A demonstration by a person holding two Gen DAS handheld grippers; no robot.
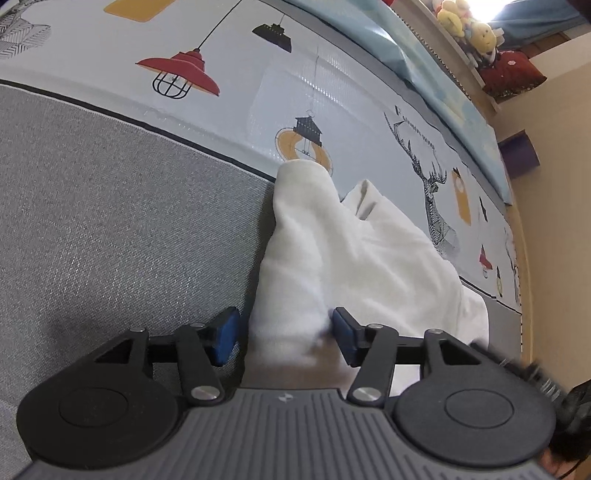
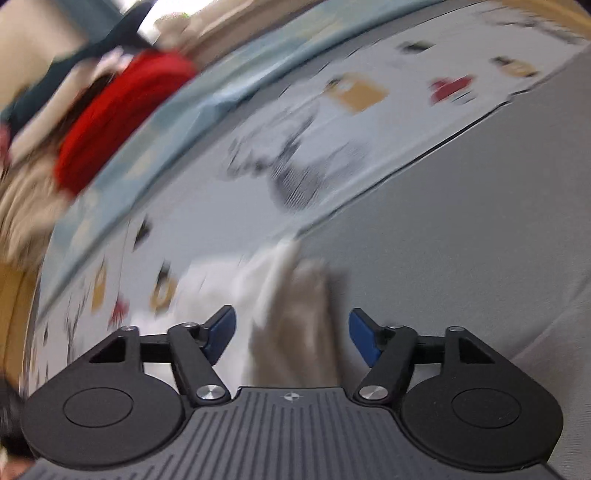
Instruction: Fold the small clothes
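A small white garment [image 1: 332, 251] lies crumpled on the bed, across the line where the grey fabric meets the printed sheet. One rolled fold of it runs back between the blue pads of my left gripper [image 1: 284, 334]. The jaws stand apart and a gap shows beside the left pad, so that gripper is open. In the blurred right wrist view the same white garment [image 2: 288, 295] lies between the pads of my right gripper [image 2: 291, 336]. This gripper is open wide, with clear gaps on both sides of the cloth.
The bed has a grey fabric area [image 1: 110, 221] and a sheet printed with lamps and a deer [image 1: 436, 192]. A light blue blanket [image 1: 424, 66] lies along the far edge. Plush toys [image 1: 469, 26] and a red cushion [image 2: 122, 110] sit beyond it by the wall.
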